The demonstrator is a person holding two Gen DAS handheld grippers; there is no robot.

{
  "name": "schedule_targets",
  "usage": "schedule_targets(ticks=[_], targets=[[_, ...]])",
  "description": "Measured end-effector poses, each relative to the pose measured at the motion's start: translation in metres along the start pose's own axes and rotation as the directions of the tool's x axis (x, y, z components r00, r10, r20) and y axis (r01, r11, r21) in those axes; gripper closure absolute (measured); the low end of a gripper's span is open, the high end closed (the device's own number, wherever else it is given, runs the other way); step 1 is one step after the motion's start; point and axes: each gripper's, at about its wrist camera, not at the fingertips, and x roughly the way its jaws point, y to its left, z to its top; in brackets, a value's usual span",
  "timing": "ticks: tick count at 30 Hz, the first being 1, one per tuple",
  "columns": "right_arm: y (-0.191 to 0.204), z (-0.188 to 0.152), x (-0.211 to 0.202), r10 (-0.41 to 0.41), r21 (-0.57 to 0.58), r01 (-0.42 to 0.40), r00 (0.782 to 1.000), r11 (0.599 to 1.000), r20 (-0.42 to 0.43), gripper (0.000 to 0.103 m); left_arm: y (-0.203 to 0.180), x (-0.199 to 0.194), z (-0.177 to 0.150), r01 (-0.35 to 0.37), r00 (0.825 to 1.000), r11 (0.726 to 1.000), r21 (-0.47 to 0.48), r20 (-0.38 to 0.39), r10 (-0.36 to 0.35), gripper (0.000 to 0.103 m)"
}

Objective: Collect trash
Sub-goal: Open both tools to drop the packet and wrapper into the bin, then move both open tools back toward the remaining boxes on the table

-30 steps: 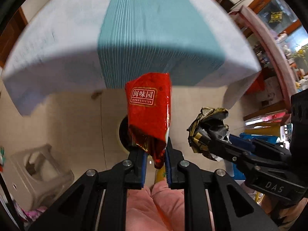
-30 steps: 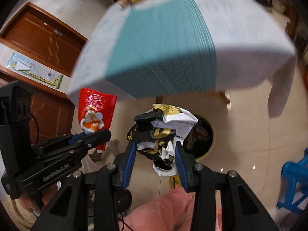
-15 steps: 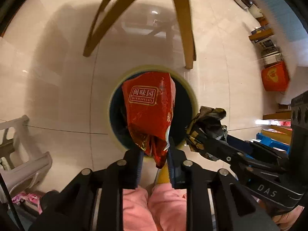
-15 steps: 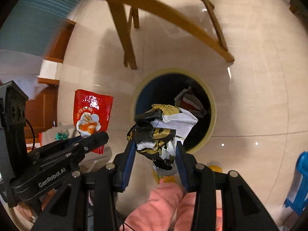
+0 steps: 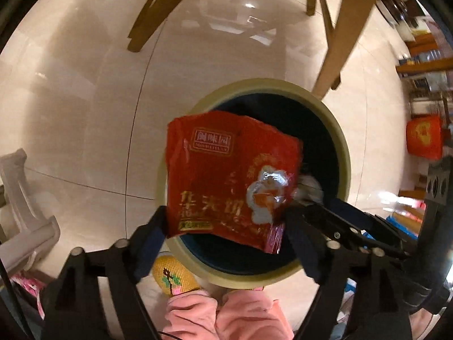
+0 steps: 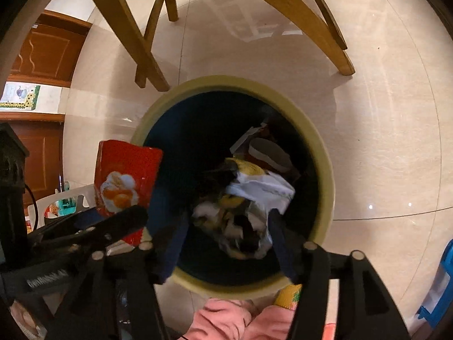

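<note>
Two pieces of trash, two grippers, one bin, all stacked over the same spot. Item one: red snack packet, flat, printed face to the lens, its long axis lying crosswise between the fingers of the left gripper, whose jaws stand wide apart; the packet touches neither pad firmly as far as can be told, and looks loose, directly above the mouth of the round waste bin. Item two: crumpled black, white and gold wrapper, a wadded ball between the fingers of the right gripper, jaws likewise spread, the wad blurred and apparently unheld, also squarely over the bin's dark interior, where other refuse already lies. Bin: pale rim, dark liner, standing on cream floor tiles just in front of wooden chair legs. Governing relation: both items lie straight ahead of and below their own claws, the bin opening beyond them along the same line, so release alone should carry them in. Judged risk: the packet's left edge overhangs the near-left rim and, being light and flat, could glide or catch there. The left gripper sits at the bin's left margin; the right is nearer centre.
</note>
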Motion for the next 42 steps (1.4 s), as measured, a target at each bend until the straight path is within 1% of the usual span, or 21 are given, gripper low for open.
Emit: schedule_targets(ticks=[4, 10, 14, 17, 21, 25, 29, 32, 36, 40, 42], targets=[[0.003, 0.004, 0.000, -0.007, -0.012, 0.007, 1.000, 1.000, 0.002, 0.032, 0.002, -0.002, -0.002, 0.003, 1.000, 1.000, -0.005, 0.000, -0.003, 0.017], [-0.003, 0.006, -0.002, -0.013, 0.014, 0.013, 1.000, 1.000, 0.014, 0.032, 0.008, -0.005, 0.000, 0.012, 1.000, 1.000, -0.011, -0.005, -0.012, 0.017], [-0.007, 0.002, -0.006, -0.016, 0.018, 0.016, 1.000, 1.000, 0.007, 0.032, 0.014, -0.008, -0.003, 0.010, 1.000, 1.000, -0.012, -0.006, -0.010, 0.017], [-0.005, -0.002, -0.011, -0.014, 0.021, 0.014, 1.000, 1.000, 0.008, 0.032, 0.014, -0.015, -0.006, -0.005, 1.000, 1.000, -0.012, 0.002, 0.005, 0.017], [-0.003, -0.008, -0.024, -0.007, 0.030, 0.006, 1.000, 1.000, 0.022, 0.032, 0.013, -0.034, -0.009, -0.027, 0.999, 1.000, -0.015, 0.030, 0.027, 0.017], [0.002, -0.016, -0.046, 0.003, 0.043, -0.005, 0.999, 0.999, 0.047, 0.032, 0.012, -0.066, -0.015, -0.045, 0.996, 0.999, -0.021, 0.071, 0.046, 0.017], [0.010, -0.025, -0.073, 0.014, 0.054, -0.018, 0.997, 0.998, 0.070, 0.032, 0.009, -0.107, -0.022, -0.068, 0.990, 0.997, -0.030, 0.123, 0.071, 0.017], [0.021, -0.031, -0.098, 0.025, 0.063, -0.031, 0.996, 0.998, 0.087, 0.032, 0.006, -0.139, -0.027, -0.067, 0.987, 0.997, -0.040, 0.144, 0.072, 0.017], [0.041, -0.042, -0.141, 0.046, 0.062, -0.053, 0.993, 0.997, 0.113, 0.032, 0.001, -0.186, -0.037, -0.072, 0.984, 0.997, -0.036, 0.164, 0.077, 0.017], [0.068, -0.054, -0.194, 0.066, 0.042, -0.073, 0.988, 0.996, 0.140, 0.032, -0.007, -0.237, -0.048, -0.089, 0.981, 0.996, -0.020, 0.174, 0.091, 0.017], [0.084, -0.059, -0.221, 0.065, 0.030, -0.071, 0.986, 0.997, 0.154, 0.032, -0.011, -0.266, -0.054, -0.109, 0.975, 0.994, -0.008, 0.193, 0.108, 0.017]])
